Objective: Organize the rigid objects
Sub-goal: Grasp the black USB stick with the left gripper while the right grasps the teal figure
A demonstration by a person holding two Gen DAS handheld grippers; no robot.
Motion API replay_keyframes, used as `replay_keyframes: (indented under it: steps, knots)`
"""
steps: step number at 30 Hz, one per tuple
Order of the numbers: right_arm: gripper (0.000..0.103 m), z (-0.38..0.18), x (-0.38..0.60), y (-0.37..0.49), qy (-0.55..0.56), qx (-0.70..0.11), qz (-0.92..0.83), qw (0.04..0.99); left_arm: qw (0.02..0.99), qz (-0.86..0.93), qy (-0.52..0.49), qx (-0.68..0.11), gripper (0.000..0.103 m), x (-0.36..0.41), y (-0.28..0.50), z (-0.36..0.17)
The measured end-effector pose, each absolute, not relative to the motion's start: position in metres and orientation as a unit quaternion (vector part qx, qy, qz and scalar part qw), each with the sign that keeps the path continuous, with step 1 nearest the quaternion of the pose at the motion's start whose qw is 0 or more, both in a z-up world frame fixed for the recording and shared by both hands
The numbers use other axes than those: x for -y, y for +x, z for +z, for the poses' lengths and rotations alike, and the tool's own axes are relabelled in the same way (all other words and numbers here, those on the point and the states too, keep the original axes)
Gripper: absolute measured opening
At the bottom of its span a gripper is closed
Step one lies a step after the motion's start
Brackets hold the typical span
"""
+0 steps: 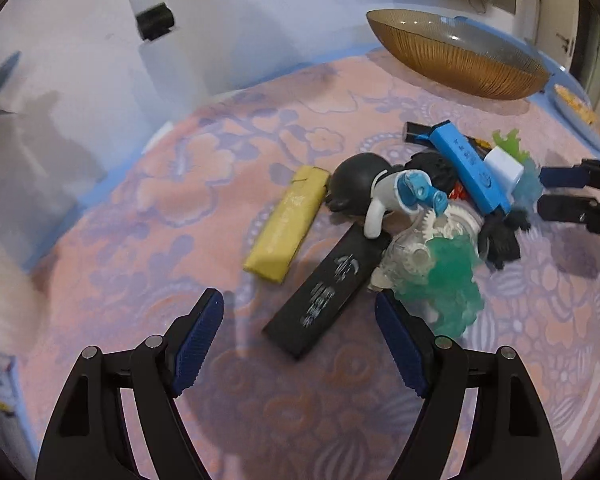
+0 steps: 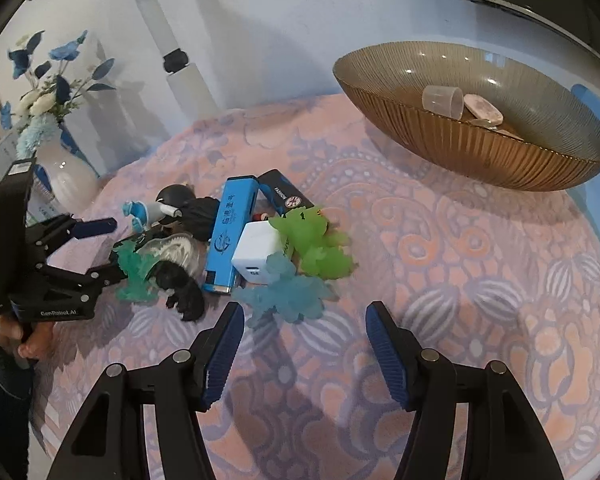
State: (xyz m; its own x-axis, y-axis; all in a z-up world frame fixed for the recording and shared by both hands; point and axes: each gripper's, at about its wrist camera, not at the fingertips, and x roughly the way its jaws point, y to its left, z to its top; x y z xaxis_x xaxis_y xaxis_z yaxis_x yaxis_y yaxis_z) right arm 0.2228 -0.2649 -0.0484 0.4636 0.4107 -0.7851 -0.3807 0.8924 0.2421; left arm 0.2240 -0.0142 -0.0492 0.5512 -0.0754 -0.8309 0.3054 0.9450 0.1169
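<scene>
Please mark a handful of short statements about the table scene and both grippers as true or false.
1. The ribbed amber glass bowl is empty. False: a small clear plastic cup and other pieces lie inside.
2. The left gripper holds nothing. True.
3. The yellow rectangular lighter sits in the bowl. False: it lies on the patterned pink tablecloth.
4. The white cube charger touches the long blue rectangular box. True.
5. The right gripper is clamped on a toy. False: it is open, holding nothing.
</scene>
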Motion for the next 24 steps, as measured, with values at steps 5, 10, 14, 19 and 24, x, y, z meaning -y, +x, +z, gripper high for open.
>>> replay_keyframes:
  steps: [5,10,14,19,24]
  knots:
    - [0.062,-0.049,0.247,0.222,-0.015,-0.466,0.235,0.853,0.874,-0.141,0.093,-0.456,0.056,0.016,0.23,-0.05]
    - [0.055,-0.049,0.239,0.221,-0.031,-0.458,0.224,0.86,0.879,-0.138,0.084,-0.449,0.023,0.024,0.219,-0.046]
    - [0.055,-0.045,0.237,0.209,-0.042,-0.451,0.234,0.86,0.88,-0.101,0.066,-0.46,0.021,0.029,0.204,-0.043]
    - [0.055,-0.032,0.25,0.176,-0.038,-0.435,0.279,0.855,0.882,-0.09,0.03,-0.462,0.021,0.028,0.163,-0.038]
    - [0.055,-0.036,0.251,0.149,-0.069,-0.436,0.308,0.843,0.88,-0.08,0.016,-0.467,0.021,0.032,0.121,-0.042]
